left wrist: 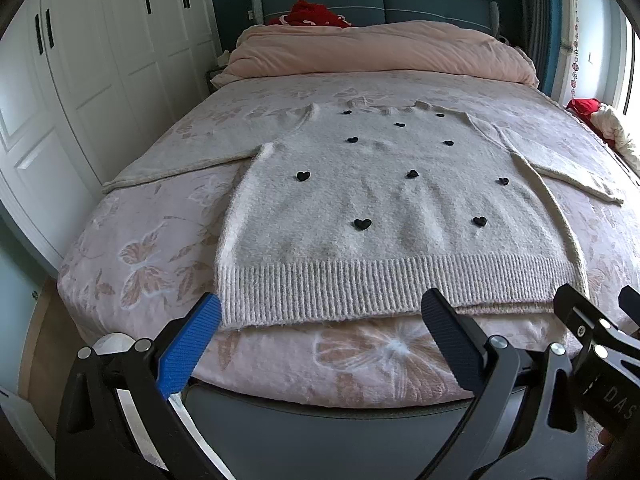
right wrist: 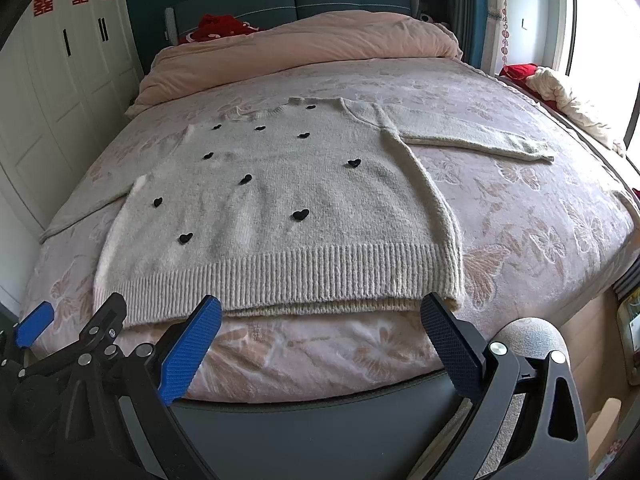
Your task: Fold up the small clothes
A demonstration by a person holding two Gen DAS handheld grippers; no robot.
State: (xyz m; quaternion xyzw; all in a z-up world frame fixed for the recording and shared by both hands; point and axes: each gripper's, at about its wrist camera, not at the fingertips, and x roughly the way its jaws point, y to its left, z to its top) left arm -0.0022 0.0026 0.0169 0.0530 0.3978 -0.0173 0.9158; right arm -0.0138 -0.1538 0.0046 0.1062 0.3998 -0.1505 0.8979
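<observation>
A light grey knit sweater (left wrist: 384, 200) with small black hearts lies flat and face up on the bed, sleeves spread to both sides, ribbed hem toward me. It also shows in the right wrist view (right wrist: 288, 216). My left gripper (left wrist: 320, 312) is open and empty, just in front of the hem's left half. My right gripper (right wrist: 320, 312) is open and empty, in front of the hem's right half; it also shows at the right edge of the left wrist view (left wrist: 592, 320). The left gripper shows at the left edge of the right wrist view (right wrist: 72, 316).
The bed (left wrist: 140, 240) has a pink floral cover and a dark footboard (left wrist: 320, 420) right below the grippers. A rolled pink duvet (left wrist: 380, 52) lies at the head. White wardrobes (left wrist: 80, 80) stand left. Red and cream clothes (right wrist: 552, 84) lie at the right by the window.
</observation>
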